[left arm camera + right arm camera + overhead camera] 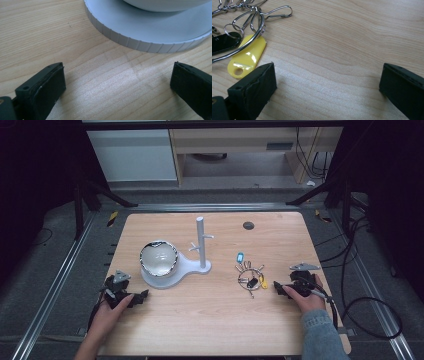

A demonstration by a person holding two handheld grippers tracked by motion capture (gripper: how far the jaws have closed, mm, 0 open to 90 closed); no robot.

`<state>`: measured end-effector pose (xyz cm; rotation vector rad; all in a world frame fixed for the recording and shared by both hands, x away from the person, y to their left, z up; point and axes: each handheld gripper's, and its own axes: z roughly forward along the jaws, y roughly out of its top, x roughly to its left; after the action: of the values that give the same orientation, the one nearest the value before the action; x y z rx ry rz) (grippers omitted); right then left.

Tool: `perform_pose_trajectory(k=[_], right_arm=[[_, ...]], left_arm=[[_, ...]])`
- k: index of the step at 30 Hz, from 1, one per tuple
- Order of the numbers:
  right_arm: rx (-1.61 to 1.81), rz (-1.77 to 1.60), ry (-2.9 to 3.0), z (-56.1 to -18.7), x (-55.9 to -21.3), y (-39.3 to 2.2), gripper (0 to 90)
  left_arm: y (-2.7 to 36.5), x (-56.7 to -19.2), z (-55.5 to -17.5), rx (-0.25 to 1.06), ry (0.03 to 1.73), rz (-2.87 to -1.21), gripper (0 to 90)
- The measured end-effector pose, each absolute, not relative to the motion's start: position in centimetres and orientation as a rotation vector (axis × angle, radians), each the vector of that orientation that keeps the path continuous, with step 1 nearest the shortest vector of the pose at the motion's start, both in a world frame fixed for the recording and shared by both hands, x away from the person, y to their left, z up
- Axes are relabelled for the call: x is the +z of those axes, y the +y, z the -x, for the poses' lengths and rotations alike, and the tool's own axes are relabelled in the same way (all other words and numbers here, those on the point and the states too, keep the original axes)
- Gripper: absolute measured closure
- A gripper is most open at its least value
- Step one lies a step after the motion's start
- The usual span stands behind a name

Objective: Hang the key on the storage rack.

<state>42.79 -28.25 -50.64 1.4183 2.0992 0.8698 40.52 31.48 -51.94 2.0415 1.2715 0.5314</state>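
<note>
Keys: the key bunch (251, 276) is lying right of table centre, well apart from the stand (176, 269).
Right gripper (278, 288): sitting nearer, jaws gaping wide, empty; keys lying at its ten o'clock.
Left gripper (141, 296): jaws also spread wide, holding nothing, facing the stand's base.

The table (352, 45) looks like pale wood with a smooth, faintly sheened grain. At the upper left of the right gripper view, the key ring (249, 30) is bright polished metal wire, its yellow tag (247, 58) glossy plastic. The stand base (150, 27) is matt grey plastic with a ribbed edge; the bowl (158, 258) gleams like metal.
</note>
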Motion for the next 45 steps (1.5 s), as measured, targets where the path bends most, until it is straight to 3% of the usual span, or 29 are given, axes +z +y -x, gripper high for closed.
perform_pose_trajectory(k=[13, 20, 23, 32, 33, 45], right_arm=[[0.855, -1.428, 2.084, -42.9, -50.7, -28.1, 0.8], [0.809, -1.416, 2.178, -43.2, -49.9, -28.3, 7.7], [0.766, -1.396, 2.249, -43.5, -49.2, -28.5, 14.6], [0.613, -1.217, 2.432, -44.9, -45.2, -27.1, 19.5], [0.556, -1.186, 2.476, -45.4, -44.0, -26.4, 26.3], [0.314, -0.932, 2.661, -47.9, -39.9, -22.5, 48.4]], left_arm=[[31.4, -51.9, -40.4, 0.533, 1.276, -2.041, 0.0], [31.4, -51.9, -40.3, 0.532, 1.278, -2.036, 0.0], [31.4, -51.9, -40.3, 0.532, 1.278, -2.036, 0.0], [31.4, -51.9, -40.3, 0.532, 1.278, -2.036, 0.0], [31.4, -51.9, -40.3, 0.532, 1.278, -2.036, 0.0], [31.4, -51.9, -40.3, 0.532, 1.278, -2.037, 0.0]])
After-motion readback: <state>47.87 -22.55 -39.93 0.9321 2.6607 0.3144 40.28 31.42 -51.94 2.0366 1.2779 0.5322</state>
